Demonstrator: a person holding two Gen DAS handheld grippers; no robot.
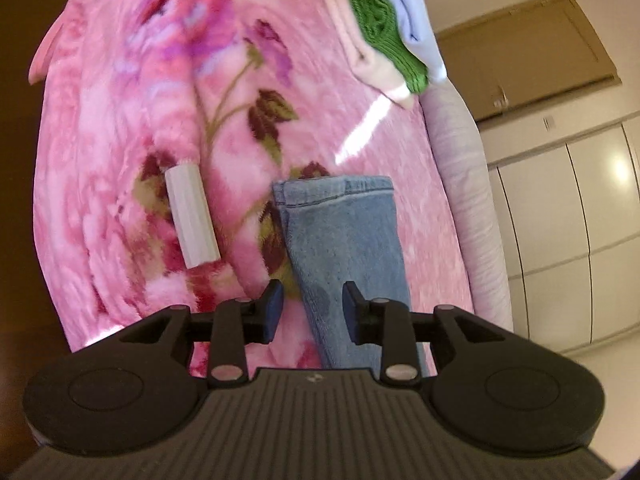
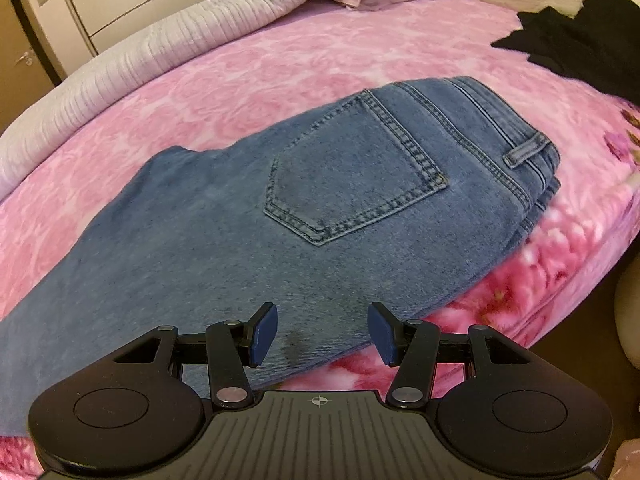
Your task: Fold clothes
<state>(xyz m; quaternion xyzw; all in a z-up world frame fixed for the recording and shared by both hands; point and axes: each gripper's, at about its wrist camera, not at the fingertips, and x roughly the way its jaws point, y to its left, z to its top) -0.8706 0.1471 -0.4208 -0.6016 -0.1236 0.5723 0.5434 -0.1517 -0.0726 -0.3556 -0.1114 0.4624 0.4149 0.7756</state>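
The left gripper (image 1: 313, 307) has its fingers spread and holds nothing; the jeans (image 1: 344, 248) run forward from between them, hem end farthest out, on the pink blanket (image 1: 100, 200). The right gripper (image 2: 322, 333) is likewise spread and empty, with the jeans' seat and back pocket (image 2: 352, 176) lying flat just ahead of its fingertips.

**Jeans laid flat on the bed**

The right gripper (image 2: 322, 334) hovers with jaws spread over the lower edge of blue jeans (image 2: 304, 208), back pocket (image 2: 354, 176) facing up, on a pink floral blanket (image 2: 288, 56). A black garment (image 2: 580, 48) lies at far right, a grey quilt (image 2: 160, 44) along the left.
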